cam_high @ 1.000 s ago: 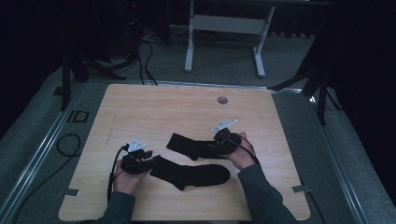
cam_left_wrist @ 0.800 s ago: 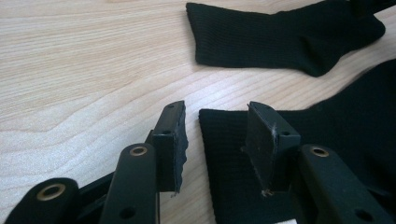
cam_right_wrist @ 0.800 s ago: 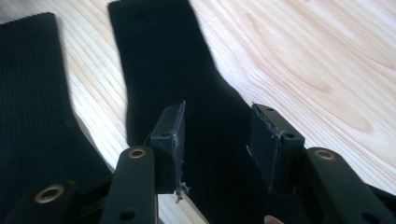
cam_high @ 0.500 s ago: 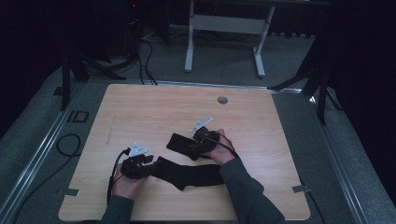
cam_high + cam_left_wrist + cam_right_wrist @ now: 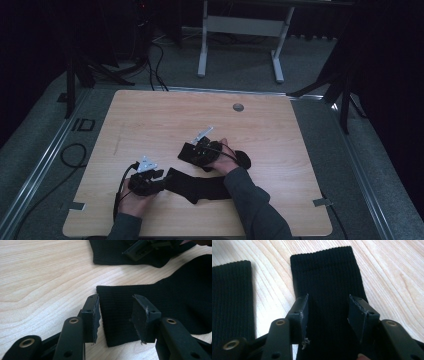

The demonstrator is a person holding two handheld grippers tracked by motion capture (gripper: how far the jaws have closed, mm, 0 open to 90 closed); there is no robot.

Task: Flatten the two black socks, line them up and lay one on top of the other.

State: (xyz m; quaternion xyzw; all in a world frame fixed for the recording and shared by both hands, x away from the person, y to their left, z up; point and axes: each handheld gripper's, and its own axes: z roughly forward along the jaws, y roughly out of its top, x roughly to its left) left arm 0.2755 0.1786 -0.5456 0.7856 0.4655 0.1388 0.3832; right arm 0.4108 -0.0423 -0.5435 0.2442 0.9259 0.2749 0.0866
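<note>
Two black socks lie on the wooden table [image 5: 150, 120]. The near sock [image 5: 200, 187] stretches left to right, and its ribbed cuff [image 5: 117, 315] sits between the spread jaws of my left gripper [image 5: 159, 178], which is open [image 5: 116, 312]. The far sock [image 5: 243, 159] lies just behind it. My right gripper [image 5: 189, 150] hovers low over that sock's leg [image 5: 327, 277], open [image 5: 328, 312], with the ribbed fabric between and under its jaws. In the right gripper view the near sock's cuff [image 5: 229, 302] lies flat to the left.
A small round grey grommet [image 5: 238, 107] is set into the table near its far edge. Bare wood runs across the back and both sides. A white-legged frame [image 5: 240, 45] and cables [image 5: 70, 155] stand on the carpet beyond the table.
My right gripper has travelled left along the far sock towards its cuff. The left gripper has shifted only slightly, staying at the near sock's cuff.
</note>
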